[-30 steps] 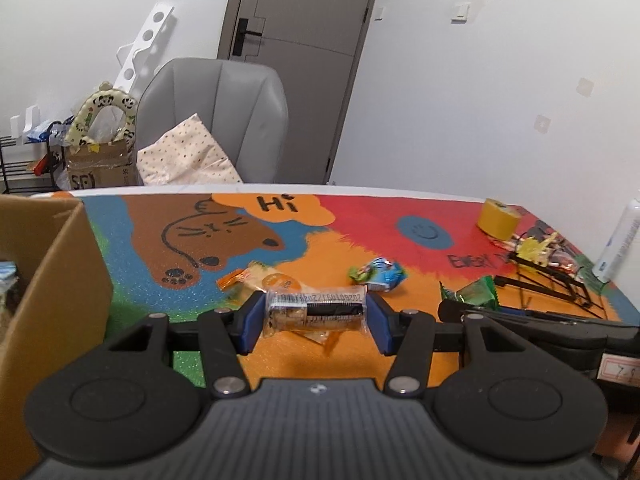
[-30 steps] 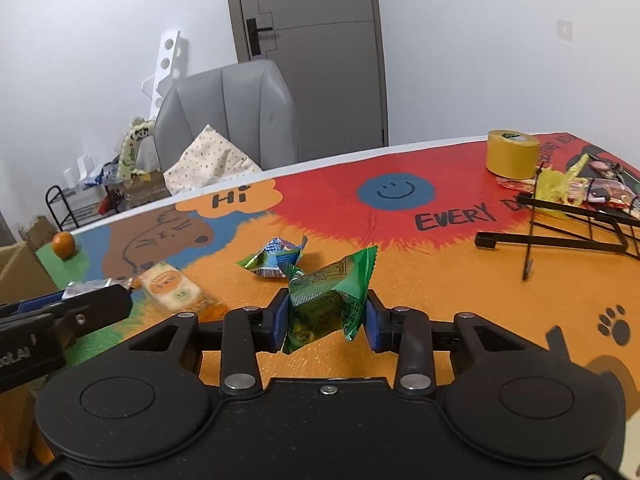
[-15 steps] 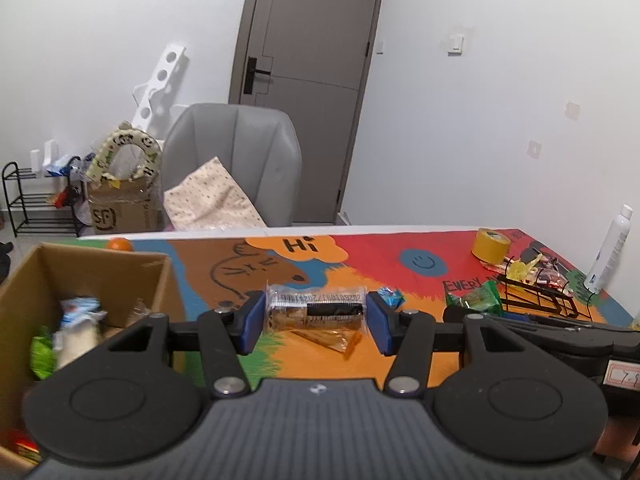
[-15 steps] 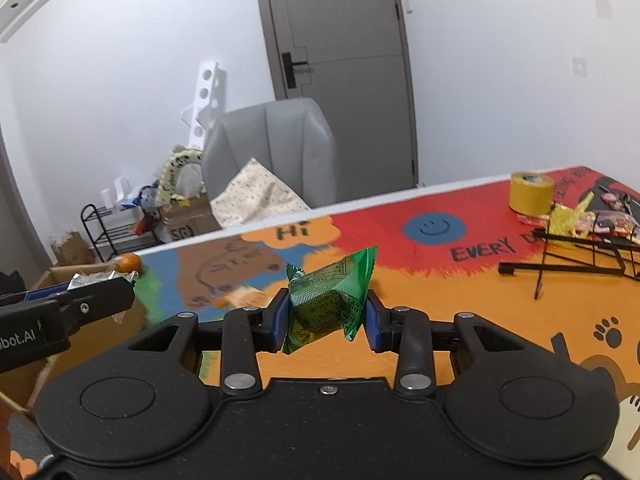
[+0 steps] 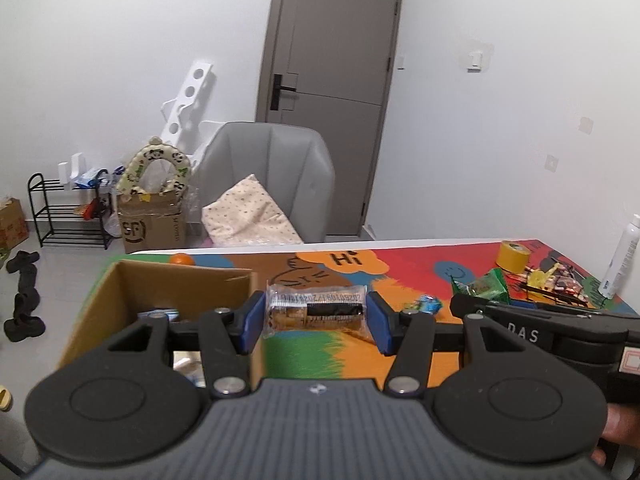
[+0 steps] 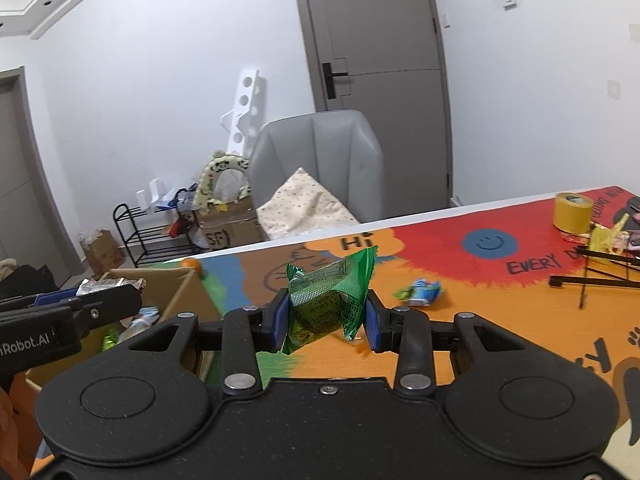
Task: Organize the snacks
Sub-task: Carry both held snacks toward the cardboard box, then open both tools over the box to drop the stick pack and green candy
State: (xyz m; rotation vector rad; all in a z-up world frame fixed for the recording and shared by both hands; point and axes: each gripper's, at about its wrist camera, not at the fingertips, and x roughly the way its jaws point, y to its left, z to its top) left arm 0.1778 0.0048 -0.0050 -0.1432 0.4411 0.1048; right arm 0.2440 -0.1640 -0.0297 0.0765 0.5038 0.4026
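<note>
From the left wrist view, the left hand-held gripper (image 5: pixel 315 320) is raised above the bench (image 5: pixel 400 268), its blue pads pinching a clear-wrapped snack bar (image 5: pixel 316 313) by the two ends, the bar lying level with a printed date line along its top edge; just to its left and below stands an open cardboard box (image 5: pixel 176 284) with several packets inside, one of them blue and white (image 5: pixel 158 315); an orange fruit (image 5: pixel 181 259) sits behind the box's far wall; on the colourful mat a blue candy packet (image 5: pixel 429 304) lies to the right of the bar; further right the right hand-held gripper (image 5: pixel 480 292) reaches in from the side, clamped on a green snack packet (image 5: pixel 482 289); beyond it are a yellow tape roll (image 5: pixel 513 256), a black wire rack (image 5: pixel 560 300) with snacks behind it, and a white bottle (image 5: pixel 621 258) at the bench's edge.

From the right wrist view, the right hand-held gripper (image 6: pixel 327 320) is pressed onto the green snack packet (image 6: pixel 330 308), which stands crumpled and upright between the pads, held clear of the bench (image 6: pixel 460 312); the left hand-held gripper (image 6: pixel 116 292) shows at the left edge above the cardboard box (image 6: pixel 180 292), with a silvery wrapper end at its tip; the blue candy packet (image 6: pixel 420 292) lies on the mat to the right, and the yellow tape roll (image 6: pixel 573 212) stands far right, near the black wire rack (image 6: pixel 592 276).
</note>
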